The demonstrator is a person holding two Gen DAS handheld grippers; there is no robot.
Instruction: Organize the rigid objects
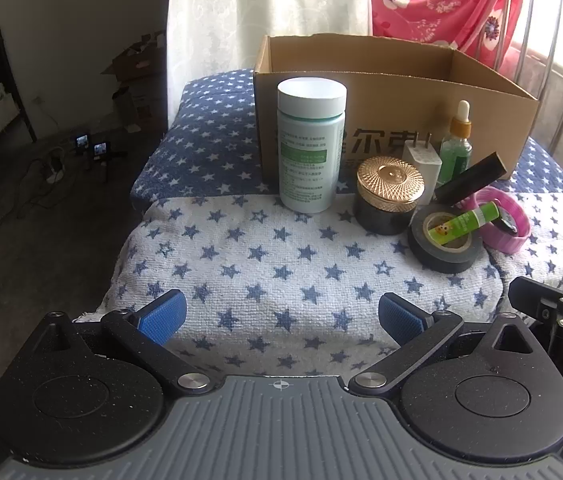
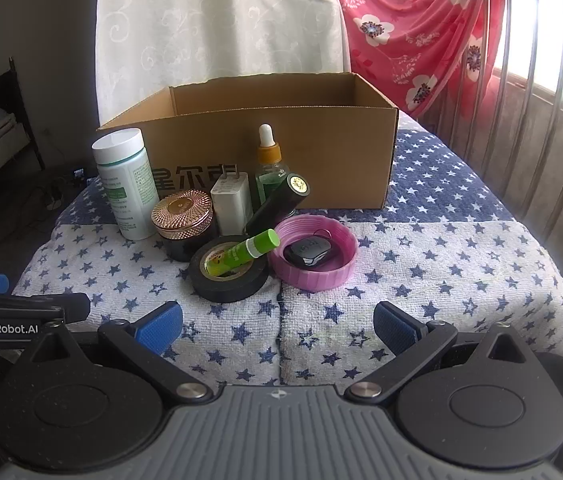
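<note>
An open cardboard box stands at the back of a star-patterned cloth. In front of it cluster a white pill bottle, a dark jar with a gold lid, a white charger, a green dropper bottle, a black tube, a black tape roll with a green stick in it, and a pink lid holding a black key fob. My left gripper and right gripper hover open near the front edge, both empty.
The star cloth covers a narrow bed. A metal railing and a red floral fabric are at the right, a white curtain behind. The floor with cables drops off at the left.
</note>
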